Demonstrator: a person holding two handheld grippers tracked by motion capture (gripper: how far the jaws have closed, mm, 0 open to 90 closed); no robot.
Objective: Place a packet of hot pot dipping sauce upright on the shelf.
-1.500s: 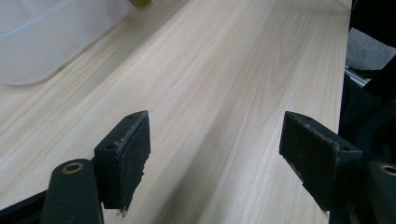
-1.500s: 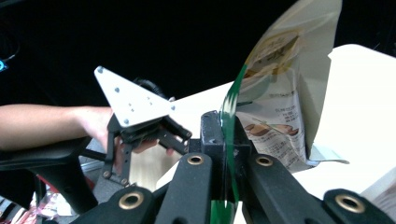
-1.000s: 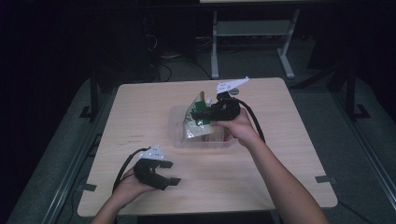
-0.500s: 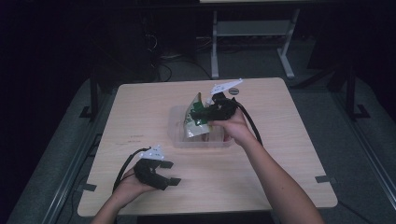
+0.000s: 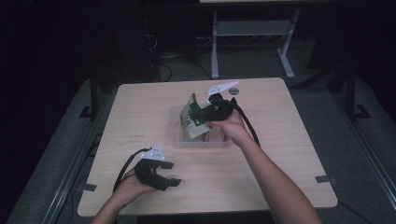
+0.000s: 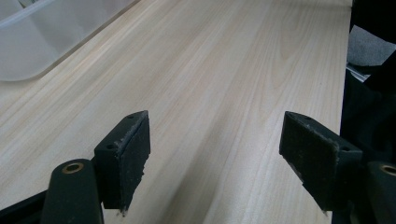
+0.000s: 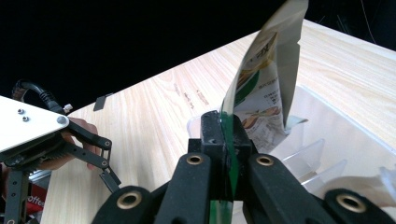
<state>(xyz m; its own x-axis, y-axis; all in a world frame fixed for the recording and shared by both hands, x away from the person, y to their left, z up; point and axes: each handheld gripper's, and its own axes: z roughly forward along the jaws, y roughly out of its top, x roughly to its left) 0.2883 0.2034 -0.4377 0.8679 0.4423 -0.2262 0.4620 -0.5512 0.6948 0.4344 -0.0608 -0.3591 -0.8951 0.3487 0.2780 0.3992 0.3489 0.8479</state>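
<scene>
While the right gripper (image 5: 205, 112) is clamped on the edge of a green and cream printed snack pouch (image 5: 192, 120), its two black jaws are pressed together with only the thin green foil between them, as seen in the right gripper view (image 7: 226, 140). The pouch is held tilted, its lower part inside a clear, shallow plastic bin (image 5: 180, 140) with dividers, which sits near the middle of the pale wooden table (image 5: 280, 112). At the near left edge of the table, the left gripper (image 5: 169, 175) is held low over bare wood, its jaws spread wide apart with nothing between them; its padded fingers (image 6: 133, 149) are touching no object.
</scene>
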